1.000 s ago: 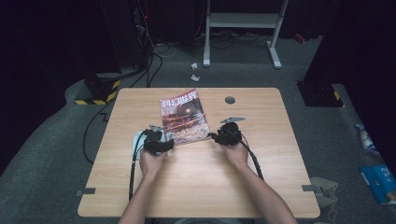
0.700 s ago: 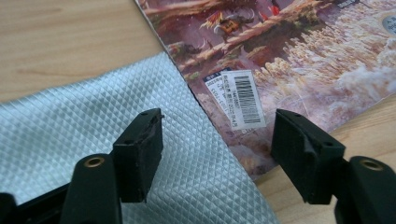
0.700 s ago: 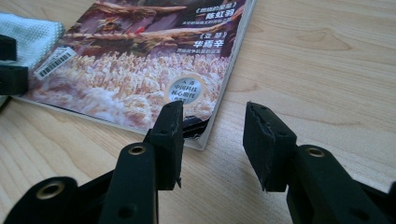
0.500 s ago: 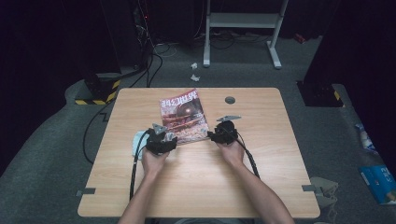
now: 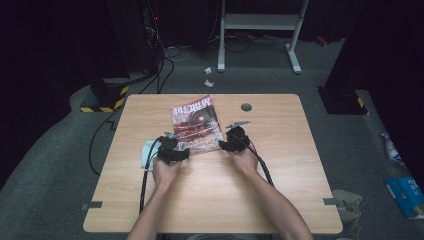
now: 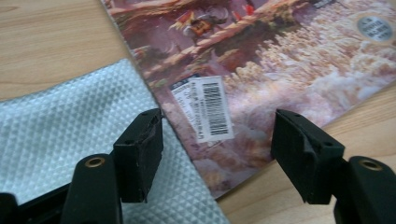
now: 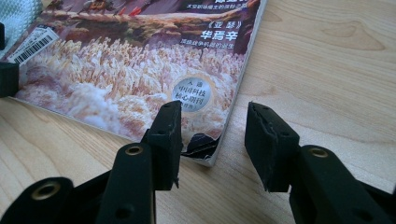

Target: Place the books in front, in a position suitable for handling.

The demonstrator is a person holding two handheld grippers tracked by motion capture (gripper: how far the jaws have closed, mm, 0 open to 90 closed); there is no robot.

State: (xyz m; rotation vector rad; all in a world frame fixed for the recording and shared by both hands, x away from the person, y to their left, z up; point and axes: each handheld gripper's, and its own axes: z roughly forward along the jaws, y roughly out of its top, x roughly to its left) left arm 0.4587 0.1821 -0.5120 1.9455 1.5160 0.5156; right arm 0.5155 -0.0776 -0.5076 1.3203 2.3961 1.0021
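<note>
Two grippers sit at the lower corners of the magazine [image 5: 196, 124], which lies flat at the middle of the table [image 5: 280, 200]. Left gripper [image 6: 217, 140] gapes wide over the barcode corner and a grey textured cloth [image 6: 60, 135]. Right gripper [image 7: 212, 140] is released around the torn lower-right corner, jaws apart.

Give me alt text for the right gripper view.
The right gripper hovers open at the near corner of a magazine lying flat on a wooden table, one jaw over the cover, the other past its edge. That corner looks torn.
</note>
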